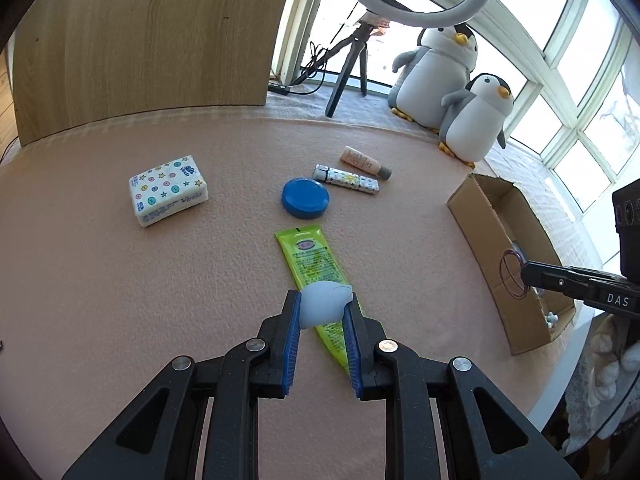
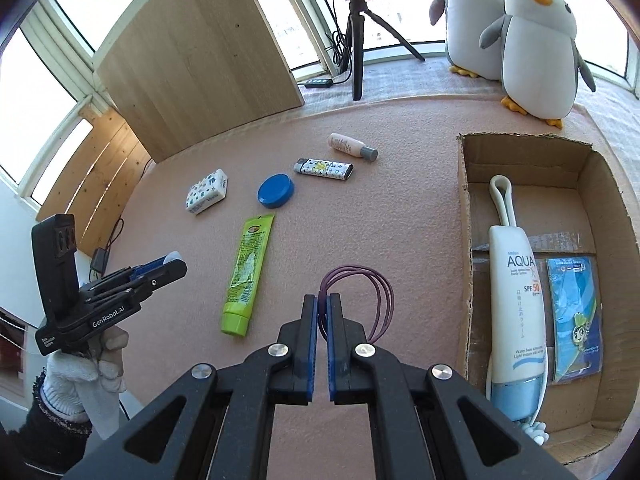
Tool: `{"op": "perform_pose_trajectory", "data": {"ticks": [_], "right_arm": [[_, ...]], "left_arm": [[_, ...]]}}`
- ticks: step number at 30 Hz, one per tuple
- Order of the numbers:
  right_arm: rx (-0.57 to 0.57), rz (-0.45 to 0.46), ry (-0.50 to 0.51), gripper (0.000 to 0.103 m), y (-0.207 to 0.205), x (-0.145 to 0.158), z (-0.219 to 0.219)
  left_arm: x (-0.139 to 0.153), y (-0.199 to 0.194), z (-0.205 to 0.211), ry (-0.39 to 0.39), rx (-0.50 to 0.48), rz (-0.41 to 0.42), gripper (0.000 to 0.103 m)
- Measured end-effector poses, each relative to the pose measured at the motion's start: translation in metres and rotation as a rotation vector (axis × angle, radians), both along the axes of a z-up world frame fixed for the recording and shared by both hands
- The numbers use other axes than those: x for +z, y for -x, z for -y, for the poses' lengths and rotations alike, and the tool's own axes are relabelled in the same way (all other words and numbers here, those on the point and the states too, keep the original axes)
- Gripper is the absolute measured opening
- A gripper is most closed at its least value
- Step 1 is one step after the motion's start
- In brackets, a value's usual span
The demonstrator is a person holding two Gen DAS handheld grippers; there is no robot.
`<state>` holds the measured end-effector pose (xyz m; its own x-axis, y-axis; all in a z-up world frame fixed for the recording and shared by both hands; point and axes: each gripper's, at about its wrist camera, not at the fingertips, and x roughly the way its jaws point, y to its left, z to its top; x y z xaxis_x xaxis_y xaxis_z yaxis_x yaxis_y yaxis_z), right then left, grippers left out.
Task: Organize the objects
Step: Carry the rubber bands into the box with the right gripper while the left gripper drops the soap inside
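A: What is each gripper holding over the pink felt table [image 1: 120, 300]?

B: The left gripper [image 1: 322, 304] is clamped on a small pale grey-blue egg-shaped object [image 1: 323, 303], pinched between its blue pads above the capped end of a lime-green tube [image 1: 310, 258]. The right gripper [image 2: 322, 300] is closed on a loop of thin purple hair bands [image 2: 372, 292], which hang out ahead of its fingertips just left of the cardboard box [image 2: 464, 216].

A: And the box?

B: It sits at the table's right edge, open-topped. Inside lie a white "AQUA" sunscreen tube [image 2: 516, 312] with a pale blue cap, a white looped cord [image 2: 502, 200] and a blue packet [image 2: 574, 312].

A: What is loose on the table?

B: 5 items: the green tube, a round blue lid [image 1: 305, 198] just beyond it, a patterned lighter [image 1: 346, 179], a small peach bottle [image 1: 365, 162] with a grey cap, and a tissue pack [image 1: 168, 189] printed with stars, well to the left.

A: Behind them?

B: 2 plush penguins [image 1: 452, 84] by the windows, a ring light on a black tripod [image 1: 352, 64], and a wooden panel [image 1: 140, 40]. A white-gloved hand [image 2: 86, 364] grips the left tool's handle.
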<state>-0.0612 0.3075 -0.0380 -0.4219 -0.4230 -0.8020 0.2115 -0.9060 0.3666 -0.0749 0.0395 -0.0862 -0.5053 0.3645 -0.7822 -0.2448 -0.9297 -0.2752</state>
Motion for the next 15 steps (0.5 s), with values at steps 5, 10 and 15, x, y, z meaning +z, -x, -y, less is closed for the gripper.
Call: {"op": "perform_pose_trajectory", "data": {"ticks": [5,10,15], "right_arm": [[-0.055,-0.037,0.023,0.004,-0.011,0.016,-0.03],[-0.127,-0.053,0.029,0.004,-0.02,0.019,-0.067],[-0.192,-0.038,0.028,0.004,-0.029,0.014,-0.102]], "left_arm": [[0.022,0.004,-0.049,-0.022,-0.09,-0.03,0.022],[0.034,0.007,-0.104,-0.041,-0.183,-0.044,0.022],[0.039,0.008,-0.161,-0.056,-0.279,-0.053,0.022]]}}
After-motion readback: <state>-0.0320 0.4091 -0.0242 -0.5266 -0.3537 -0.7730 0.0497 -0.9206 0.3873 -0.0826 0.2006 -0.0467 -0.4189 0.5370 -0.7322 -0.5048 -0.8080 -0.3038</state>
